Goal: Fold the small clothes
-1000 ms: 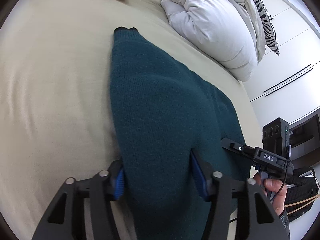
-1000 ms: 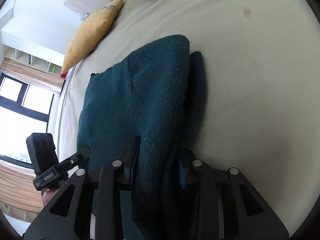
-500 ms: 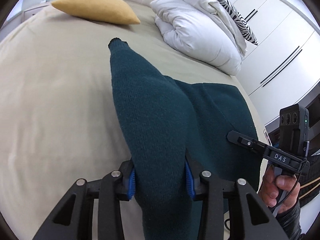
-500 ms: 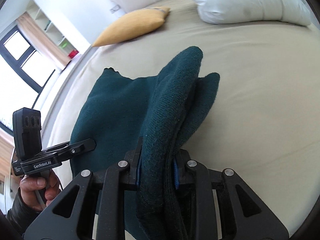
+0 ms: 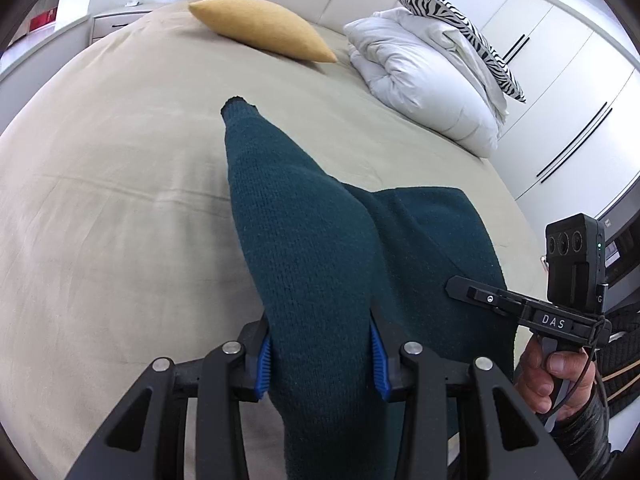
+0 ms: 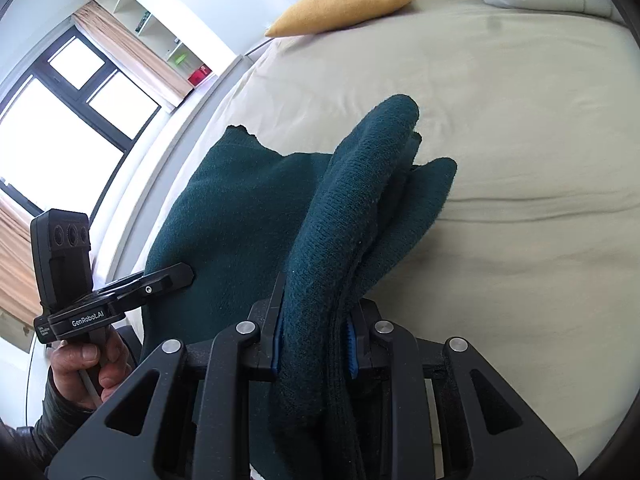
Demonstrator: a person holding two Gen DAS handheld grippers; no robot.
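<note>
Bunching between both claws' blue pads: teal sweater (image 5: 320, 264), far end on bed (image 5: 100, 200)

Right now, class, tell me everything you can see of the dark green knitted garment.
The dark green knitted garment looks like thick, soft wool, plain teal with no pattern. One narrow part ends in a darker ribbed cuff. It is partly folded: bunched layers rise into both grippers while the rest spreads on the beige bed sheet. The left gripper is clamped on one gathered fold, the right gripper on another with several layers.
</note>
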